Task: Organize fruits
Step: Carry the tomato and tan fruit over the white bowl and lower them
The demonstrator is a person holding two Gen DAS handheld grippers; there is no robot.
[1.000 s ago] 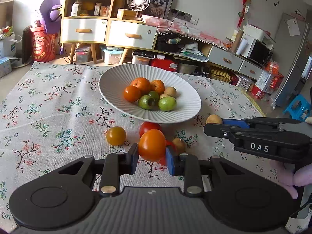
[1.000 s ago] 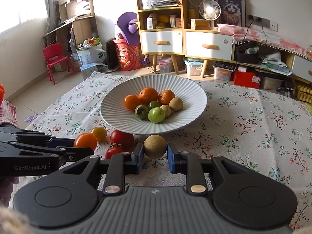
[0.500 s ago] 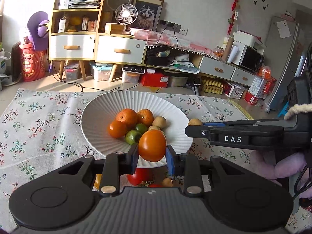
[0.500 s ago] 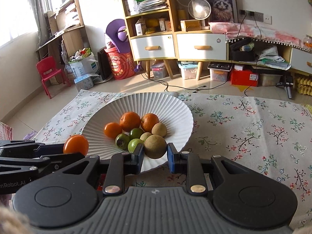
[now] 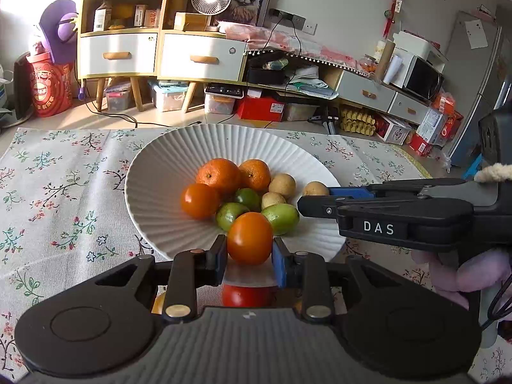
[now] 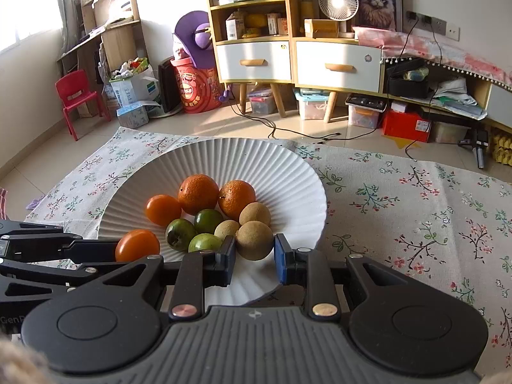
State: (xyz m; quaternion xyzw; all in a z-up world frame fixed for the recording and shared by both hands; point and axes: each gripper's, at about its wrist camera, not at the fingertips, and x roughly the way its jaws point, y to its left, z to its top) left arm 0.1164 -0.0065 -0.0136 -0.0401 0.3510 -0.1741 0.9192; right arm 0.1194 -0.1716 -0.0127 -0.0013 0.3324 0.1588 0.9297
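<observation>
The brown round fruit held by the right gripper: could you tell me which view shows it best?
The right wrist view: the brown fruit sits centred between the pads. The left wrist view shows only part past the right gripper's tip.

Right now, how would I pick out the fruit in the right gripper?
Find the white ribbed plate on the floral cloth. Over its near rim, the right gripper pinches a brown fruit between blue pads. It is round, matte tan and held off the plate, unlike the two similar ones lying behind it.
</observation>
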